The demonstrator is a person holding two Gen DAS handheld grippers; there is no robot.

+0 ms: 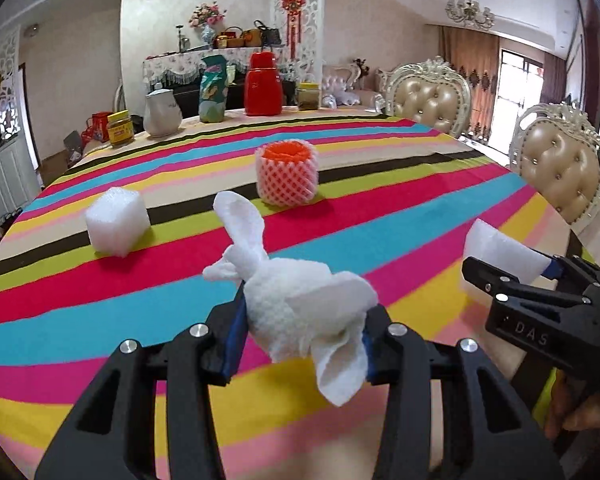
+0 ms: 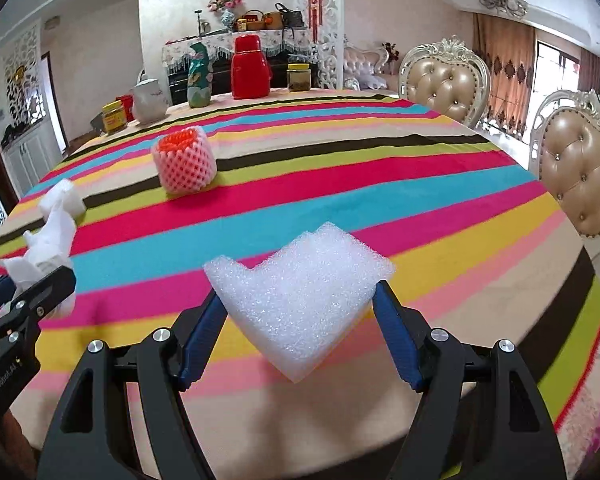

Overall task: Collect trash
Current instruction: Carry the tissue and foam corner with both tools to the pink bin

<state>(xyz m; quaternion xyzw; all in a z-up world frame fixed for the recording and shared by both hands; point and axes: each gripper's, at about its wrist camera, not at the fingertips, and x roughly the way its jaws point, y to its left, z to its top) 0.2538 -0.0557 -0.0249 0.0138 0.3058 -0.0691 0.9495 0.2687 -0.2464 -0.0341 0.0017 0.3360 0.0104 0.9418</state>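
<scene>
Under both my grippers spreads the round table in its rainbow-striped cloth (image 1: pixel 380 208). Far ahead of my left gripper (image 1: pixel 302 320), at the table's back edge, stands a tall red plastic thermos jug (image 1: pixel 263 84), with a white ceramic pitcher (image 1: pixel 163 114) off to its left. Closer in front of that gripper sits a pink foam fruit net cup with an orange lining (image 1: pixel 287 174), and ahead to the left lies a white foam cube (image 1: pixel 116 226). My right gripper (image 2: pixel 300 312) is clamped on a white L-shaped corner piece of packing foam (image 2: pixel 300 300), its blue pads pressing both sides, lifted above the cloth. My left gripper is closed around a crumpled white paper towel (image 1: pixel 300 304), which sticks out forward and droops below the fingers.
</scene>
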